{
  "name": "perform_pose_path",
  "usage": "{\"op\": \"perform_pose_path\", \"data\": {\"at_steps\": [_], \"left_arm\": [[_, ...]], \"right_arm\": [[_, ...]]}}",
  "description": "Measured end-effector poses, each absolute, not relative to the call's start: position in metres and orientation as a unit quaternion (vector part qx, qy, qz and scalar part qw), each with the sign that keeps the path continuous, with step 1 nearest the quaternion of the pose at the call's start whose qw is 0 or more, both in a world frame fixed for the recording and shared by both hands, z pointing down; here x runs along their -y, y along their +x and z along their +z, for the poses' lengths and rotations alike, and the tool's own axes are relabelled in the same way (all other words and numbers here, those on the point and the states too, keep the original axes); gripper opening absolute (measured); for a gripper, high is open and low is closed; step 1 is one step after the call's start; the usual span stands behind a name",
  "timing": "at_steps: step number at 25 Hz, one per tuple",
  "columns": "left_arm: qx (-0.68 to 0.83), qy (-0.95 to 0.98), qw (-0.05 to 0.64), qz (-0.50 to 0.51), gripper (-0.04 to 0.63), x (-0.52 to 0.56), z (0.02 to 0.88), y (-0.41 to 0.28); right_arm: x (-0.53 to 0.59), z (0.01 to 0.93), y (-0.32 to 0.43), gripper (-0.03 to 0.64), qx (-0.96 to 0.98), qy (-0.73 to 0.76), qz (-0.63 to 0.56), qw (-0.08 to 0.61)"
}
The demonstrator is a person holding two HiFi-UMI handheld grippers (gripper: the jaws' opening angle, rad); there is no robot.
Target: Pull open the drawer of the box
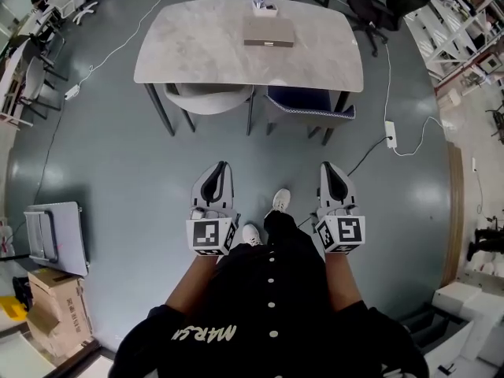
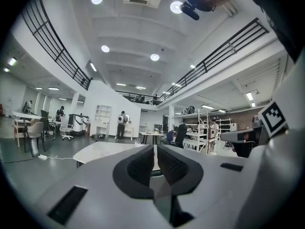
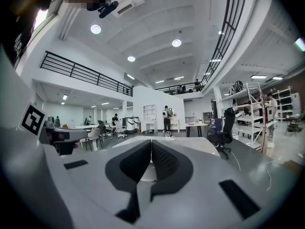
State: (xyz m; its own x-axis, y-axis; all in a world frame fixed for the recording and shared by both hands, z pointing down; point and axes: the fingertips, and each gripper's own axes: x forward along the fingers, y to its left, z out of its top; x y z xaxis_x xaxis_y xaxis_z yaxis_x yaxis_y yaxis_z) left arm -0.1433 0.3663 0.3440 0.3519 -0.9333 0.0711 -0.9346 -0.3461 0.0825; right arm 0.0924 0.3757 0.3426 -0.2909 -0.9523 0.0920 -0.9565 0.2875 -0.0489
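Observation:
A flat grey-brown box [image 1: 268, 32] lies near the far edge of the pale marble table [image 1: 197, 46], its drawer closed as far as I can tell. A small white object [image 1: 264, 5] sits just behind it. Both grippers hang low by the person's body, well short of the table. The left gripper [image 1: 224, 165] is shut with nothing between its jaws, and so is the right gripper [image 1: 326, 166]. In the left gripper view the shut left gripper [image 2: 155, 147] points level toward the table [image 2: 102, 151]. The right gripper [image 3: 150, 142] likewise faces the table [image 3: 200, 146].
A light grey chair [image 1: 209, 99] and a blue chair [image 1: 309, 103] are tucked under the table's near side. Grey floor lies between me and them. A power strip with cable [image 1: 391, 136] lies right. A cardboard box [image 1: 59, 309] and grey folded trolley [image 1: 55, 235] stand left.

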Motion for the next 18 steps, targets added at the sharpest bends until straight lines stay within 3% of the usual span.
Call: {"op": "perform_pose_path", "data": {"at_steps": [18], "left_arm": [[0.574,0.816,0.068,0.019,0.031,-0.244,0.36,-0.127]], "right_arm": [[-0.243,0.364,0.114,-0.003,0.801,0.593,0.077,0.017]]}}
